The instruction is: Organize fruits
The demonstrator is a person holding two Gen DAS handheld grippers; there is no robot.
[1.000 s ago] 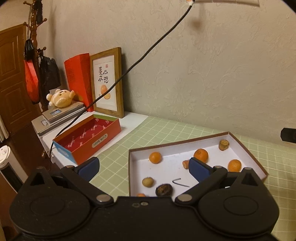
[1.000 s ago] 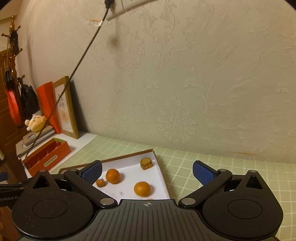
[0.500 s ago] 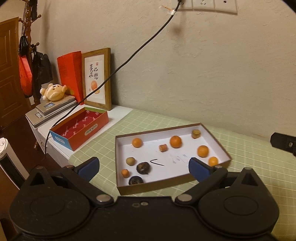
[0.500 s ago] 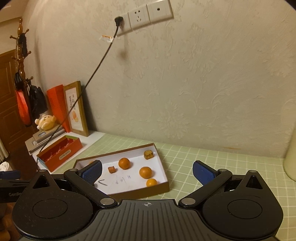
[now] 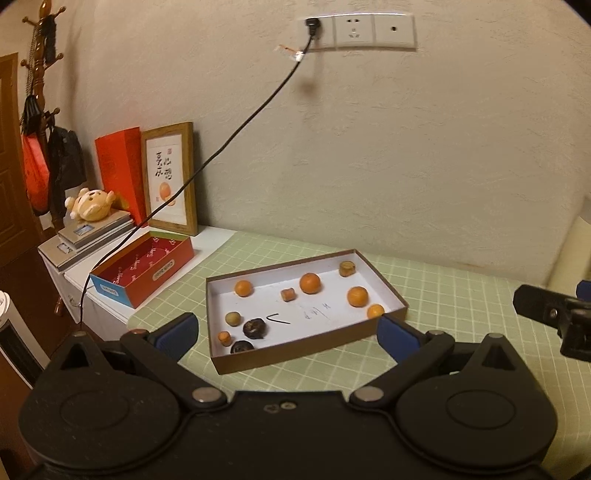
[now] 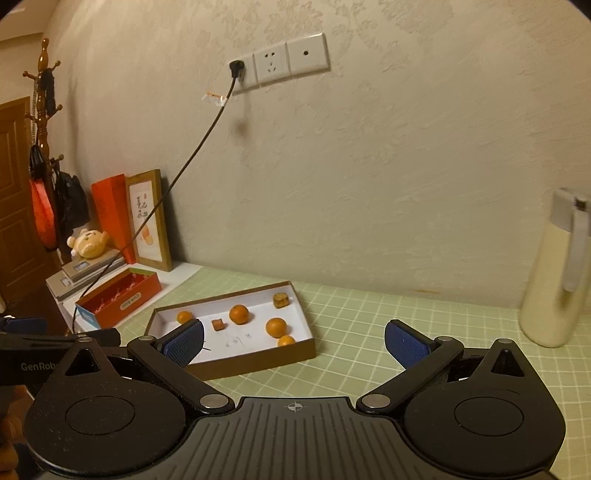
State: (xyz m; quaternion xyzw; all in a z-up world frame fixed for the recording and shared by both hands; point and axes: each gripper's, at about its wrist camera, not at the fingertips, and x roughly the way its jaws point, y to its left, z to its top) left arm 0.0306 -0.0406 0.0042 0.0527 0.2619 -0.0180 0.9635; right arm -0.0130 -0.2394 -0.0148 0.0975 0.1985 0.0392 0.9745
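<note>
Left wrist view: at far left a turned wooden coat stand (image 5: 38, 66) carries dark bags. Next comes a plush bear (image 5: 89, 204) on a flat grey scale (image 5: 94, 230), then a red card sleeve (image 5: 120, 173) and a wood-framed print (image 5: 170, 179) leaning on the rough plaster wall. A thin black cord (image 5: 236, 133) runs from the white socket plate (image 5: 356, 31) down past a glossy red box (image 5: 144, 269), open and oblong. The left gripper (image 5: 288, 332) hangs above the checked green cloth (image 5: 461, 295), its blue-padded jaws spread wide with nothing between them. Beyond it lies the tray (image 5: 295, 356), a shallow brown-walled cardboard rectangle with a white floor marked in pen. The fruits lie loose inside: a round orange (image 5: 243, 288) at back left, a pale ball (image 5: 233, 318), a small orange piece (image 5: 224, 337) and two dark wrinkled lumps (image 5: 254, 328) near the front left, a small brown chunk (image 5: 288, 294) mid-tray, then three more smooth oranges (image 5: 310, 283) and a tan stubby cylinder (image 5: 347, 268) toward the right end.

In the right wrist view the right gripper (image 6: 294, 338) hovers just right of the tray (image 6: 255, 360), its textured blue pads (image 6: 406, 347) wide apart and empty. At far right a cream flask (image 6: 554, 280) with a grey cap stands upright on the cloth.
</note>
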